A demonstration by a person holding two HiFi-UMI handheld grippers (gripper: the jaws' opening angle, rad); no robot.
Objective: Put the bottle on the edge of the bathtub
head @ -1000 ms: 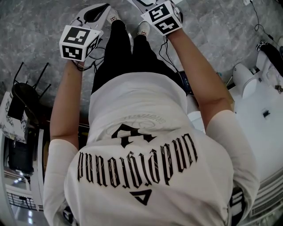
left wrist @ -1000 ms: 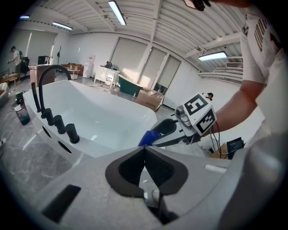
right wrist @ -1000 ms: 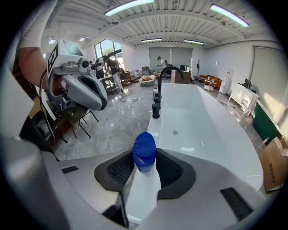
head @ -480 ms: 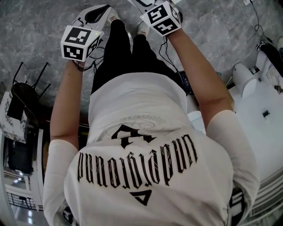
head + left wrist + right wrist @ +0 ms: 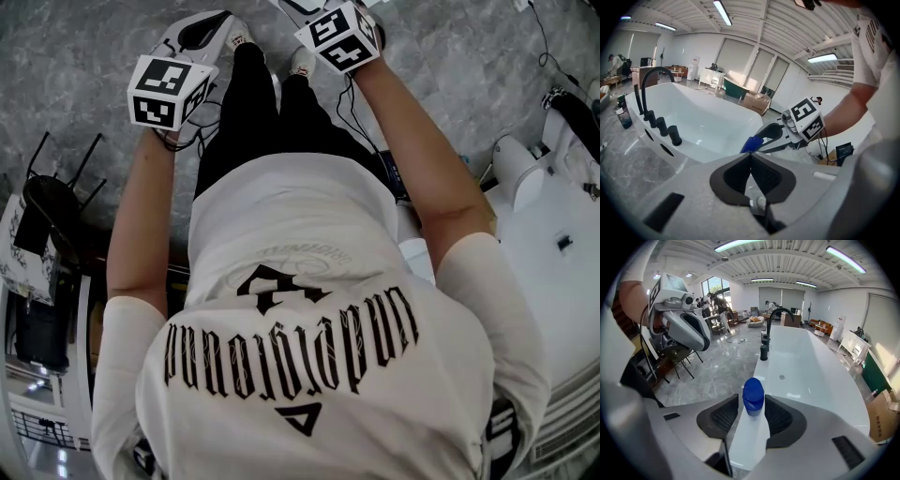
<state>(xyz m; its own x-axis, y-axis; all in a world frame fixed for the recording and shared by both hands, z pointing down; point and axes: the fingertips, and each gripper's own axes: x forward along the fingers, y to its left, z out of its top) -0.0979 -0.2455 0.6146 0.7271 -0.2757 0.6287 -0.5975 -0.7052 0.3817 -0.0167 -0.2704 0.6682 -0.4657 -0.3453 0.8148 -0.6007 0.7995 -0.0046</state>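
Barely anything has shifted — the right claw (image 5: 751, 403) has just eased its jaws wider, yet still pinches the white bottle (image 5: 748, 439), blue cap (image 5: 753, 392) forward, above the bathtub rim (image 5: 762, 370), seemingly lining up for the set-down. The left claw (image 5: 751, 157) hangs closed and empty, aside.

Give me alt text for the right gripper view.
A white bottle with a blue cap is held between the right gripper's fingers, which have just been opening slightly. Beyond it, a white bathtub with a black faucet stretches away; the left gripper hangs at upper left.
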